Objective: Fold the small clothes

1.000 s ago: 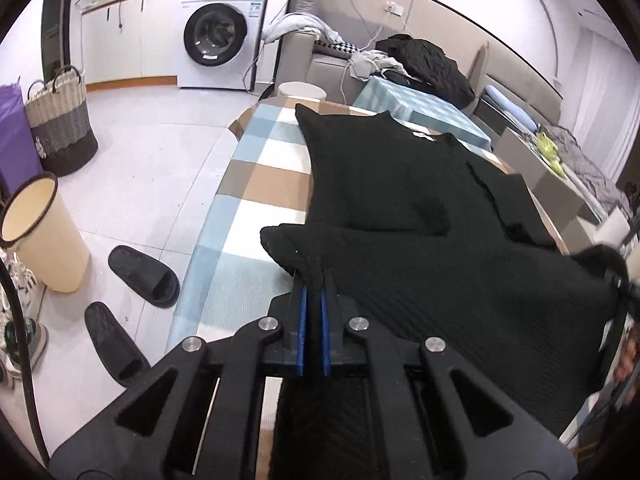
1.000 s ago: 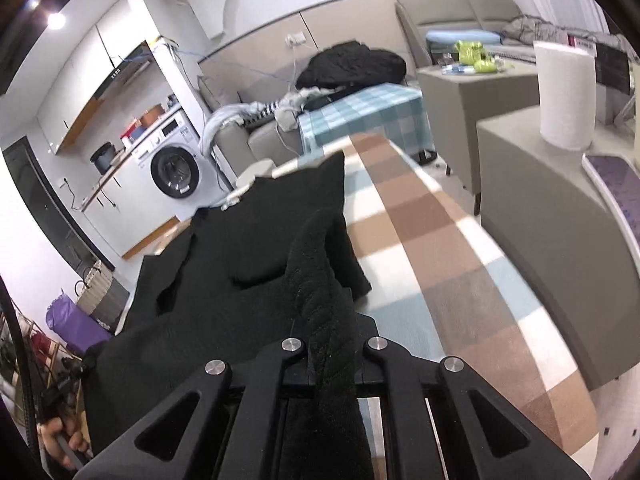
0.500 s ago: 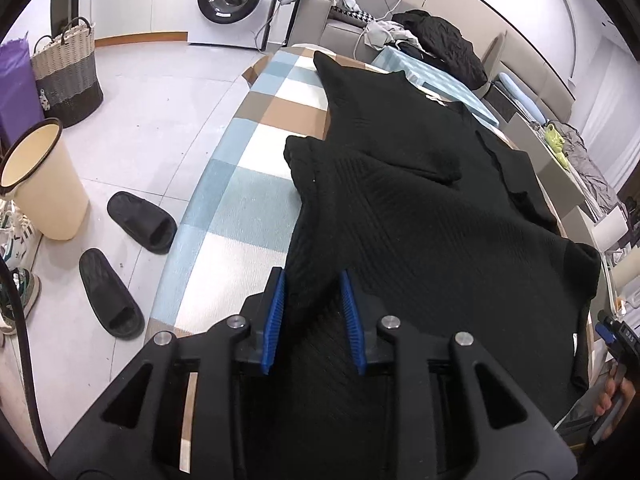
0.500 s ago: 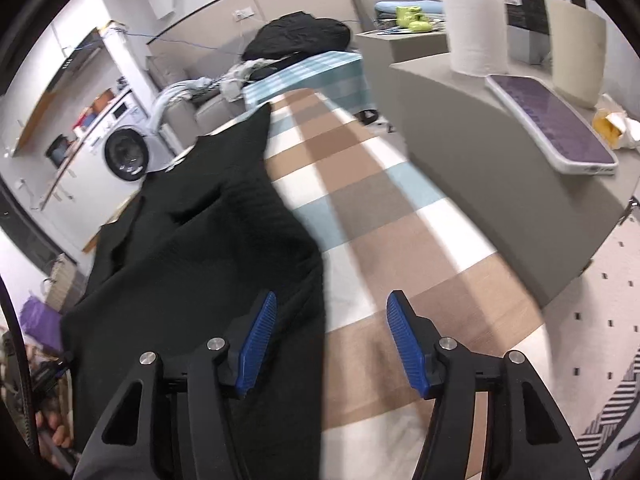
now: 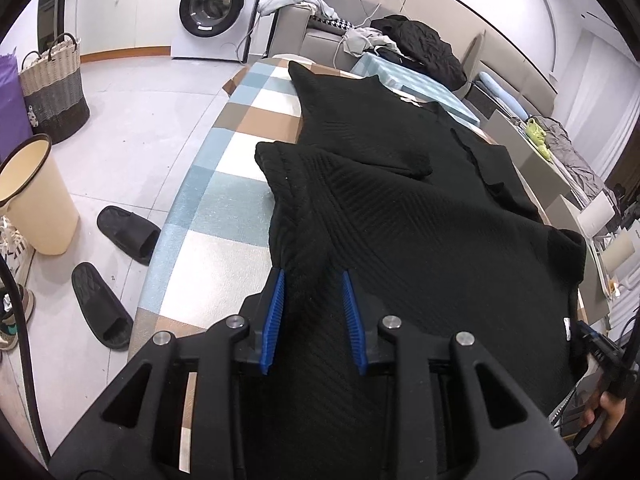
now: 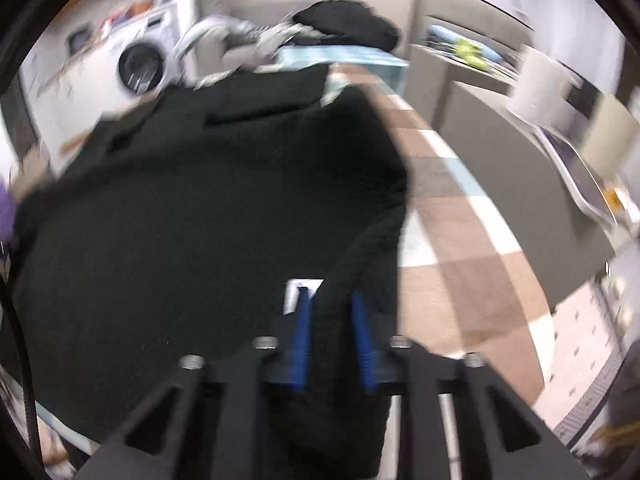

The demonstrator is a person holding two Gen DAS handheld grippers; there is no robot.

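A black knitted sweater (image 5: 420, 208) lies spread on the checked table (image 5: 224, 216), its near part folded back over itself. My left gripper (image 5: 313, 274) hovers over the sweater's near left edge, its blue pads apart. A ridge of the knit runs loosely between them. In the blurred right wrist view, my right gripper (image 6: 330, 296) is at the sweater's (image 6: 200, 200) near right edge beside a white label (image 6: 296, 292). Its jaws are closing, with a thick fold of the fabric filling the gap between the pads. That gripper (image 5: 600, 356) and the person's hand (image 5: 604, 408) also show in the left wrist view.
Left of the table, on the floor, are two black slippers (image 5: 128, 234), a beige bin (image 5: 36, 200) and a wicker basket (image 5: 52, 88). A grey cabinet (image 6: 520, 184) with a paper roll (image 6: 544, 88) stands close on the right. A sofa with clothes (image 5: 416, 52) is behind.
The left jaws opened and let go of the fold, which now lies on the sweater. The right jaws opened wide, swung onto the sweater's right edge, and have narrowed around a fold there.
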